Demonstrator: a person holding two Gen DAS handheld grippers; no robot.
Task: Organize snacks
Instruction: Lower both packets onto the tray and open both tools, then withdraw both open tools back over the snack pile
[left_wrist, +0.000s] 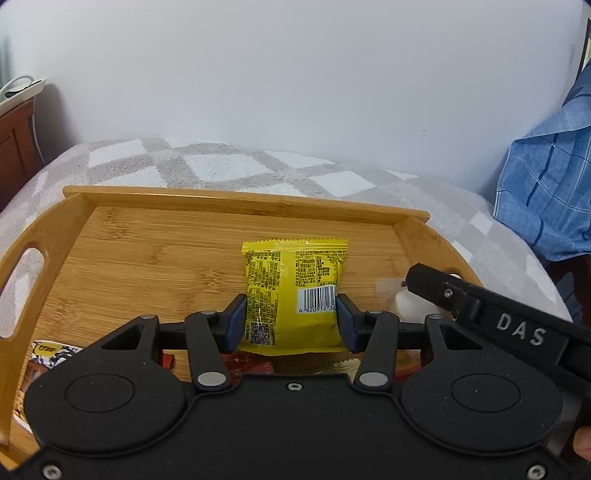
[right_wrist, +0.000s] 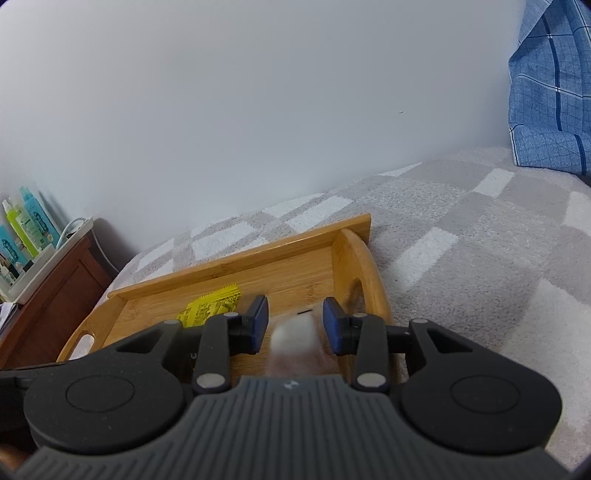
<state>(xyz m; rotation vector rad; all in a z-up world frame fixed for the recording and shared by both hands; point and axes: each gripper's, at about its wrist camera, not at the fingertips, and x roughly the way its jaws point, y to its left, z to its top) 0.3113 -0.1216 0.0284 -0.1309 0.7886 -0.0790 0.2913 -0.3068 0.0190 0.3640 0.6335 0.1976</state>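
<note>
Yellow packet gripped over the tray

We pinch the yellow packet in our left gripper above the tray; our right gripper gapes around a blurred white snack, which may slip out sideways.

Each claw comprises a matte black body, 2 blue-padded fingers, silver pivot rivets and screws; the right claw bears white "DAS" lettering.

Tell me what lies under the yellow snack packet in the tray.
The yellow snack packet lies on the bamboo tray; a red wrapper and a gold one peek out beneath its near edge. The left gripper hides the rest.
</note>
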